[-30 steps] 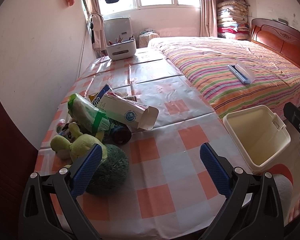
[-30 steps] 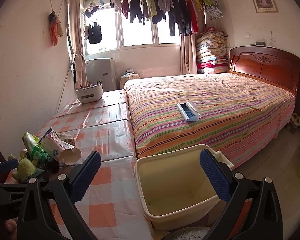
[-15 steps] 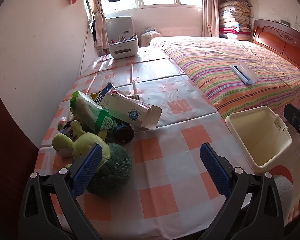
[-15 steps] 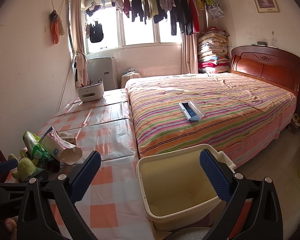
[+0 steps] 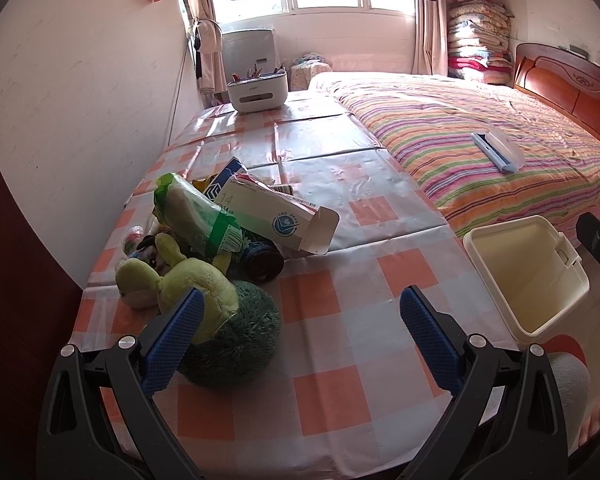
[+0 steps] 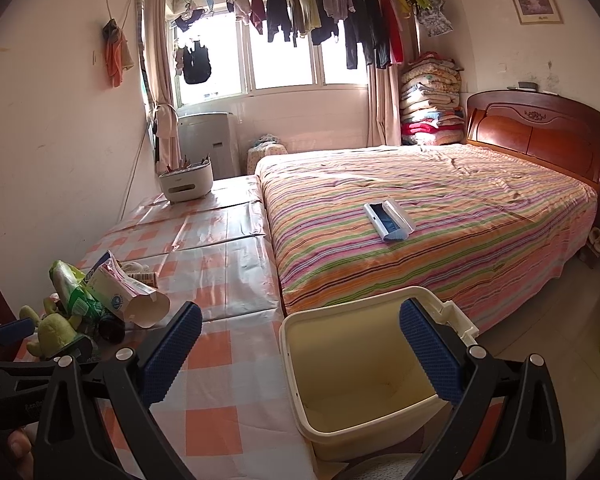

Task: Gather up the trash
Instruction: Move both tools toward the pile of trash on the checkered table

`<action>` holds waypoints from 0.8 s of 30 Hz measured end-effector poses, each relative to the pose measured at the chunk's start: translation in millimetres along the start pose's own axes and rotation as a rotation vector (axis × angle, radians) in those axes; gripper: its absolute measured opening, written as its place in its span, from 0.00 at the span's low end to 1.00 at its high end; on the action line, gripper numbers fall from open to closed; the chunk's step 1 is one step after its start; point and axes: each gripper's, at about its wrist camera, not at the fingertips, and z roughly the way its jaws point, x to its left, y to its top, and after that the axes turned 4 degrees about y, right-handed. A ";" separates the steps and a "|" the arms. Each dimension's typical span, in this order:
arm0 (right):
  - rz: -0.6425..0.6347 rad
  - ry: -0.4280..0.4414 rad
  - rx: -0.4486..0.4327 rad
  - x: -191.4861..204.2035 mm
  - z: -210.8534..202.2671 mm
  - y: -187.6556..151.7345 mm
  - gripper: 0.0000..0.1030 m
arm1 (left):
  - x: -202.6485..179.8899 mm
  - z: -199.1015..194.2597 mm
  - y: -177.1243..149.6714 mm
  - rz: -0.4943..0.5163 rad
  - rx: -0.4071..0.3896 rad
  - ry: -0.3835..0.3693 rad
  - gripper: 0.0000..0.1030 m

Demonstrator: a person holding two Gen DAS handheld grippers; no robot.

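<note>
The left claw [image 5: 300,336] is hanging wide open and empty over the near edge of the desk [image 5: 340,292]. The trash pile is lying ahead of it and to its left: a white carton [image 5: 276,216] is resting on top, its long axis running from far-left to near-right with the open flap end pointing toward the bin [image 5: 528,276], a green wrapper [image 5: 196,220] leaning just beside it. The right claw [image 6: 300,348] is also gaping, holding nothing, and is hovering over the empty bin, well apart from the pile. The left claw is therefore sitting nearer and looks the likelier one to reach forward-left for the carton.
</note>
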 end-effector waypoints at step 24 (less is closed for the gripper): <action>-0.044 0.091 0.002 18.3 13.7 1.7 0.94 | 43.3 5.8 -11.5 -0.117 0.031 0.057 0.94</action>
